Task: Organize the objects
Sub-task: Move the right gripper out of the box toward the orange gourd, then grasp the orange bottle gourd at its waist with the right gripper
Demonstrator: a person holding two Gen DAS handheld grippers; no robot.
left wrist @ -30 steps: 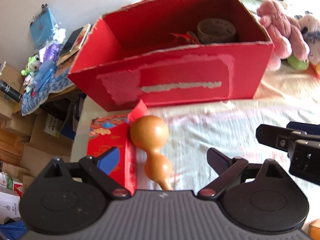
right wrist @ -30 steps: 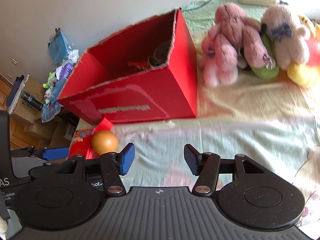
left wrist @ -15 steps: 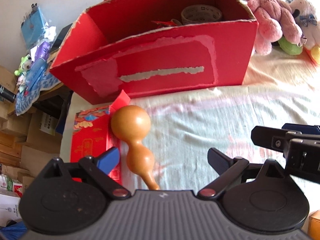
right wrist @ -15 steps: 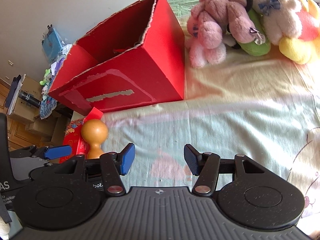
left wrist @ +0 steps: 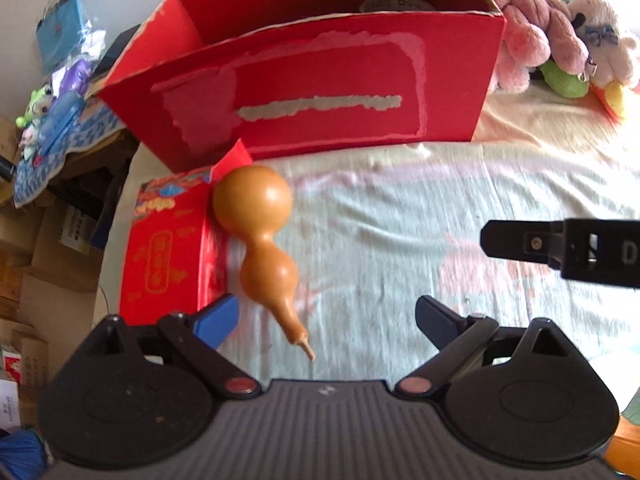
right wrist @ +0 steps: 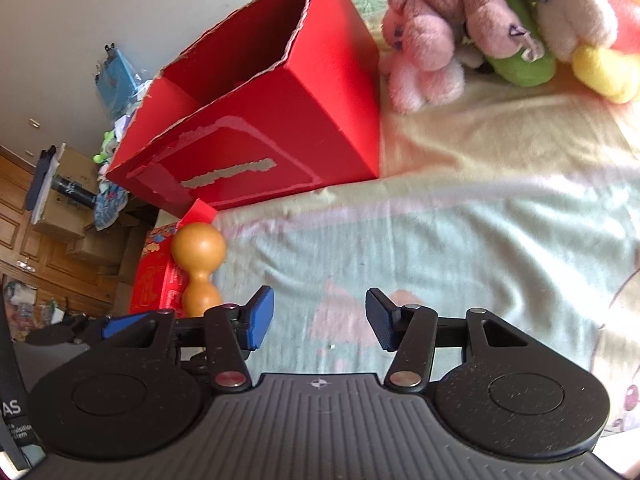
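Mostly hidden behind the red box's (left wrist: 320, 92) front wall: a tape roll (left wrist: 396, 3). Cut off at right: the right gripper (left wrist: 560, 246).

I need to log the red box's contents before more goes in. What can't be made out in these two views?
- Left wrist view: the big red box shows only the top of one pale round item; its front wall hides the rest.
- Right wrist view: the box interior is in shadow.
- Right wrist view: the gourd is cut off below by the left gripper.

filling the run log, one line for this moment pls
left gripper: open, by gourd | right gripper: open, empty | gourd: on bed beside small red box | big red box: behind
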